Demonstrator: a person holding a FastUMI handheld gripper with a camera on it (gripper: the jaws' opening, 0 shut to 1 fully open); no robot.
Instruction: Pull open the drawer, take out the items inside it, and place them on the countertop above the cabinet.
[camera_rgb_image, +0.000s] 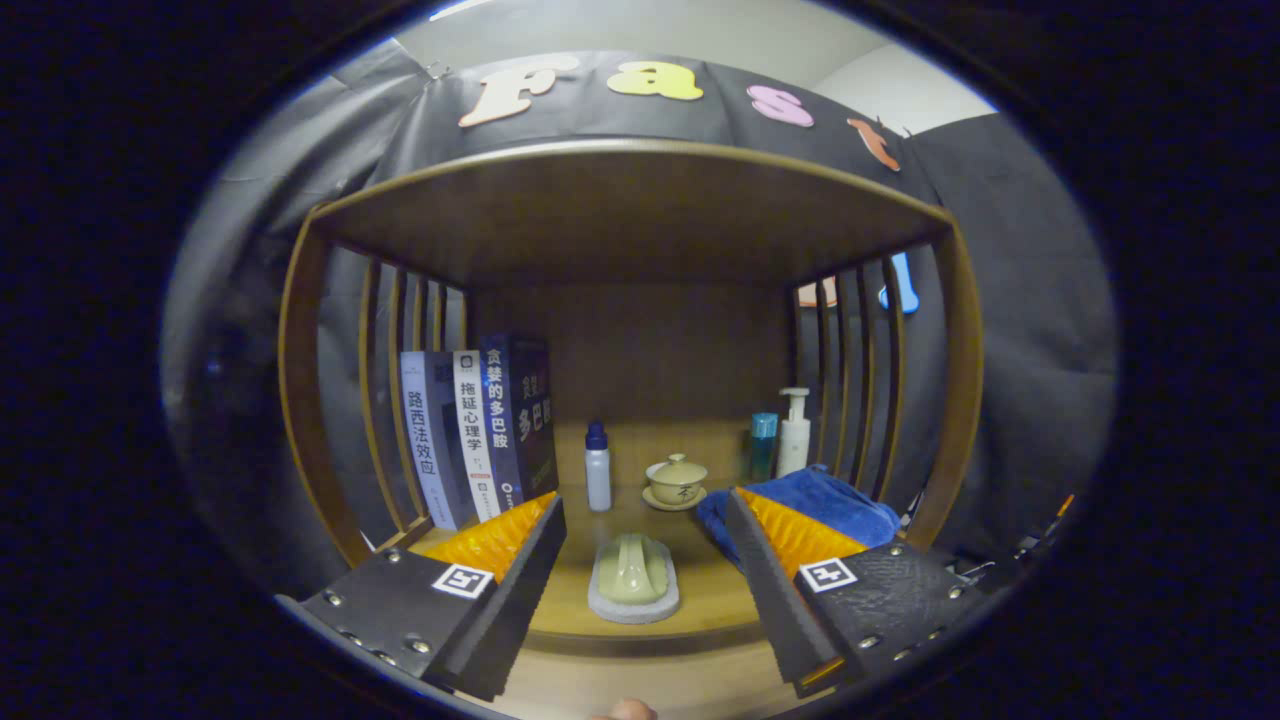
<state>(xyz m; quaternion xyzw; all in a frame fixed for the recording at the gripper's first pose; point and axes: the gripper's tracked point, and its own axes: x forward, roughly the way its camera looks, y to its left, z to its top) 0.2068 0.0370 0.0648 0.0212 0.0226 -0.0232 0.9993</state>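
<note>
Gripper (640, 560) spread wide, grasping nothing, squared to the cabinet shelf (700, 600) — scrub brush (633, 578) between the fingers, lidded cup (676, 480) and white bottle (598, 466) beyond, books (480, 430) upright against the slats — drawer unseen, presumably lower, not yet opened.

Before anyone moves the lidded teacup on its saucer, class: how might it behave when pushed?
The lidded teacup looks ceramic, so probably fragile. Its loose-looking lid may slide off. It could skid on the saucer. The claw is open, short of it.
</note>
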